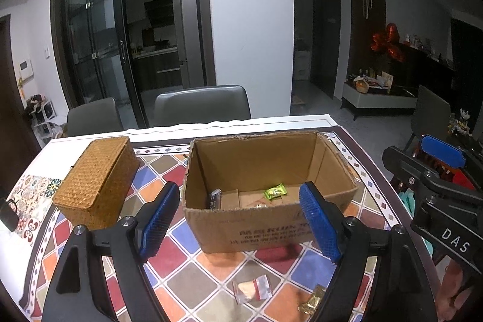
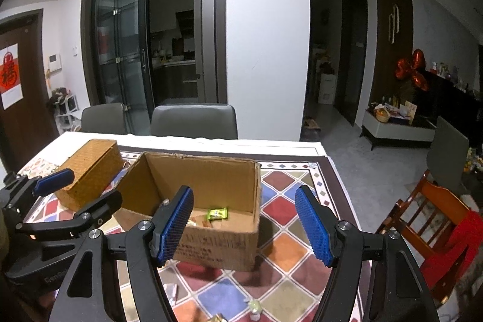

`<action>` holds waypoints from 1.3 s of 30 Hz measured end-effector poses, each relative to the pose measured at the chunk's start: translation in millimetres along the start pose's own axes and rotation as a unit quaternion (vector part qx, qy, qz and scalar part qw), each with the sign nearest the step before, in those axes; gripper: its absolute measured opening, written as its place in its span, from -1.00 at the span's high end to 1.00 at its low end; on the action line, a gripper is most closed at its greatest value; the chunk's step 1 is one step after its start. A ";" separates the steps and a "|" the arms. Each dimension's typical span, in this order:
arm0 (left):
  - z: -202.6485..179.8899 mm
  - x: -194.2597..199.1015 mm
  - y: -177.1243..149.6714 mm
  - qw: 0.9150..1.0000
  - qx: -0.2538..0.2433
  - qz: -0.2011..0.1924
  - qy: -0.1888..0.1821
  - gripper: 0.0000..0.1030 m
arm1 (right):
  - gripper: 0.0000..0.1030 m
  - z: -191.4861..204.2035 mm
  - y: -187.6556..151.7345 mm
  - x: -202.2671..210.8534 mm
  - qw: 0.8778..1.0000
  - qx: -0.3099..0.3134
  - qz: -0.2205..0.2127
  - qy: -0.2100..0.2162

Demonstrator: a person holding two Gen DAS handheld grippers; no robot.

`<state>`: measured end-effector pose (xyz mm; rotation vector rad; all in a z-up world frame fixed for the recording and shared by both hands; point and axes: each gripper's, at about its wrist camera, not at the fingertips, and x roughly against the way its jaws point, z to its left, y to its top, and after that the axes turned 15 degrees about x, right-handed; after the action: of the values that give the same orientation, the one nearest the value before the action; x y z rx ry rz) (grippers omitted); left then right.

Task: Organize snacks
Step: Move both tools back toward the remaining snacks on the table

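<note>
Presently we hold the left gripper (image 1: 240, 221) and right gripper (image 2: 244, 227) released and empty; ahead sits the open brown cardboard box (image 1: 268, 189), a green-wrapped snack (image 1: 275, 191) inside.

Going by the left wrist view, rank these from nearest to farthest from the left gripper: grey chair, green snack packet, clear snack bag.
1. Clear snack bag, on the tablecloth just below the left gripper.
2. Green snack packet, inside the cardboard box.
3. Grey chair, beyond the table's far edge.
</note>
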<state>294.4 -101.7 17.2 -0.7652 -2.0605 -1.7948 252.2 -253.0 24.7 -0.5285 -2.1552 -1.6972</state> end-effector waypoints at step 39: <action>23.4 57.4 -79.9 0.999 0.015 -0.001 0.042 -0.71 | -0.47 25.5 -65.1 37.4 0.999 0.009 0.028 0.013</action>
<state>204.8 -73.8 -20.5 -0.6677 -2.0313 -1.7623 186.7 -239.3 -17.8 -0.5549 -2.1157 -1.6443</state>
